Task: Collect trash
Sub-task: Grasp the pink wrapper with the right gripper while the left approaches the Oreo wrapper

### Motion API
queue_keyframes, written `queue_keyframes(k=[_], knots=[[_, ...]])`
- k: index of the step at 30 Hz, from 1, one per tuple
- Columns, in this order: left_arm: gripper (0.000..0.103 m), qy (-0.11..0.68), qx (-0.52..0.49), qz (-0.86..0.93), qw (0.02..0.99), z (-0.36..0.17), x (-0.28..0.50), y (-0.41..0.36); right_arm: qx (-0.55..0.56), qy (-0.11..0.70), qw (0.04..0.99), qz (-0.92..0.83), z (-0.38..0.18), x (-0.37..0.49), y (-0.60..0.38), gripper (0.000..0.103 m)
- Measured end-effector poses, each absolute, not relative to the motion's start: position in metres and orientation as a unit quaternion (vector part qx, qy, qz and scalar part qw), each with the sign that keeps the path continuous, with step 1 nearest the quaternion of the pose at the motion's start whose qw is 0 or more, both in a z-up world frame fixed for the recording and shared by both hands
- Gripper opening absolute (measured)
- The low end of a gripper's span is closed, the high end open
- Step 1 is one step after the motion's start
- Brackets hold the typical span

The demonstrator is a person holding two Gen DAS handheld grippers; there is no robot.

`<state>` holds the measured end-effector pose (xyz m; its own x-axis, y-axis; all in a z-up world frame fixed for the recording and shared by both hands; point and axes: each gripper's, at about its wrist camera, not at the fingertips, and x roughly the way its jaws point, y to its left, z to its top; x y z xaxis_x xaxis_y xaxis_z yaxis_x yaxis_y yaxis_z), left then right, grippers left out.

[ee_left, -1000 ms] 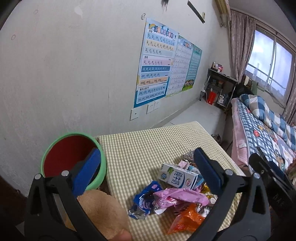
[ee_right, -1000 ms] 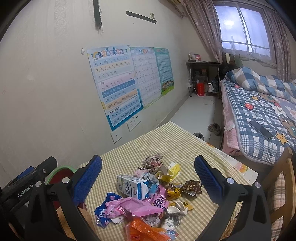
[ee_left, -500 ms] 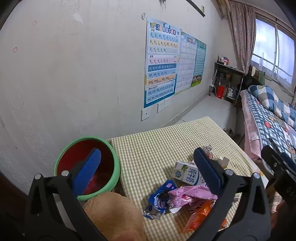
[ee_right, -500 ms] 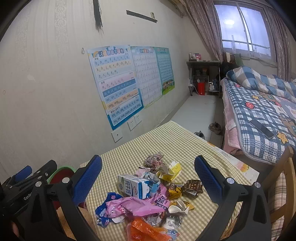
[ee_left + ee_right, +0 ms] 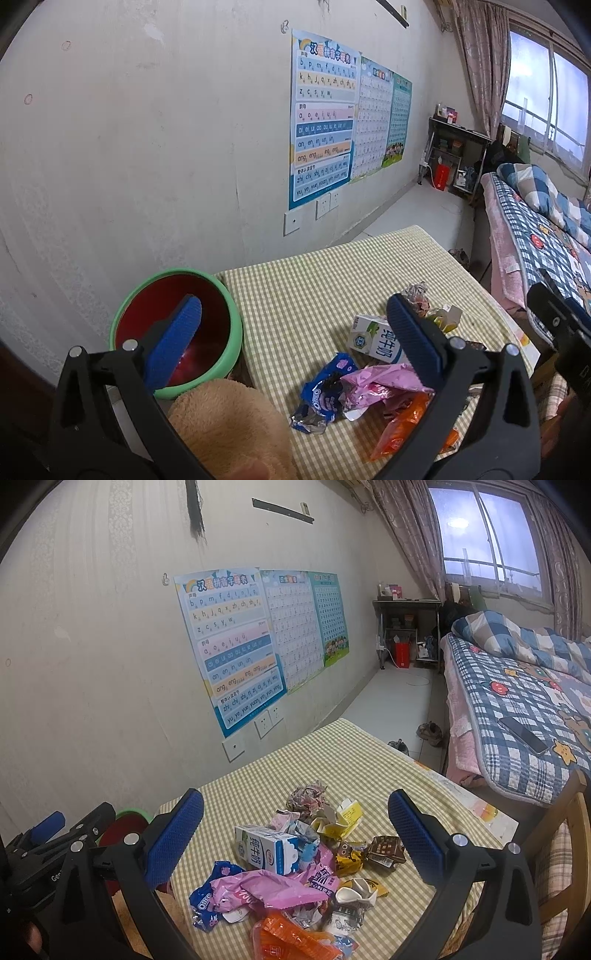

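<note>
Both grippers, left [image 5: 293, 338] and right [image 5: 295, 829], are spread wide and hold nothing. Trash [image 5: 288, 871] lies piled on the checked table [image 5: 314, 280], the bin [image 5: 229, 354] just beside it. Slippery wrappers could slide out of my pinch, I think. My fuzzy sleeve [image 5: 229, 428] blocks some of the bin.

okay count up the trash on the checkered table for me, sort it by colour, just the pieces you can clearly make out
Blue: 1, cookie wrapper
Pink: 1, large wrapper
Orange: 1, wrapper
White: 1, milk carton
Yellow: 1, torn box
Brown: 1, snack packet
Grey: 1, crumpled paper ball
Total: 7; smaller scraps in the pile are too tangled to count.
</note>
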<state>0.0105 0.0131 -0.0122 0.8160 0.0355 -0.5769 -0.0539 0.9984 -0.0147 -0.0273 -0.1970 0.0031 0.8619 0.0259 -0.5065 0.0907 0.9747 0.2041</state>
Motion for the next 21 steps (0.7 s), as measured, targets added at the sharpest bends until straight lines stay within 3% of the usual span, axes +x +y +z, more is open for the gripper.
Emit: queue_keyframes(k=[21], knots=[[0.099, 0.292, 0.011, 0.046, 0.955, -0.016, 0.009, 0.010, 0.119, 0.279, 0.953, -0.014, -0.010, -0.023, -0.201, 0.096]])
